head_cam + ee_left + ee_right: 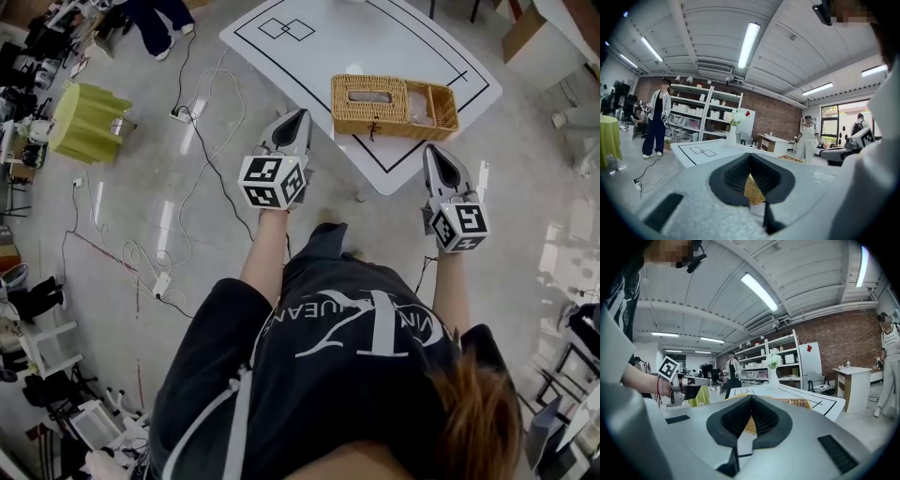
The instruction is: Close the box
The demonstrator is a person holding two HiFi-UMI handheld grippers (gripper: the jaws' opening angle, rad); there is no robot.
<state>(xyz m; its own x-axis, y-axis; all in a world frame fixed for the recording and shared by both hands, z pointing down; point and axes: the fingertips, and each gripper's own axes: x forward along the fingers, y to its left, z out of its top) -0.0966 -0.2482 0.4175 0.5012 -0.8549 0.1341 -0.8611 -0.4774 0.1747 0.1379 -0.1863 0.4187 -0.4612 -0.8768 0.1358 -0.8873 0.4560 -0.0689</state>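
A wicker box [394, 106] stands at the near corner of the white table [309, 66]. Its left part has a slotted top; its right part shows an open hollow. My left gripper [299, 116] hovers just left of the box, off the table edge, jaws shut and empty. My right gripper [434, 150] floats in front of the box's right end, jaws together with nothing held. The left gripper view has the left gripper [750, 155] with the box's weave [753, 190] behind its jaws. The right gripper view has the right gripper [751, 397] level with the box's rim [799, 402].
Black lines mark the tabletop. Cables [202, 141] and a power strip [180, 114] lie on the floor at left, near a yellow-green covered stand [86, 120]. A vase of flowers [732, 129] stands on the table's far side. People stand by shelves [658, 122] and further off [806, 138].
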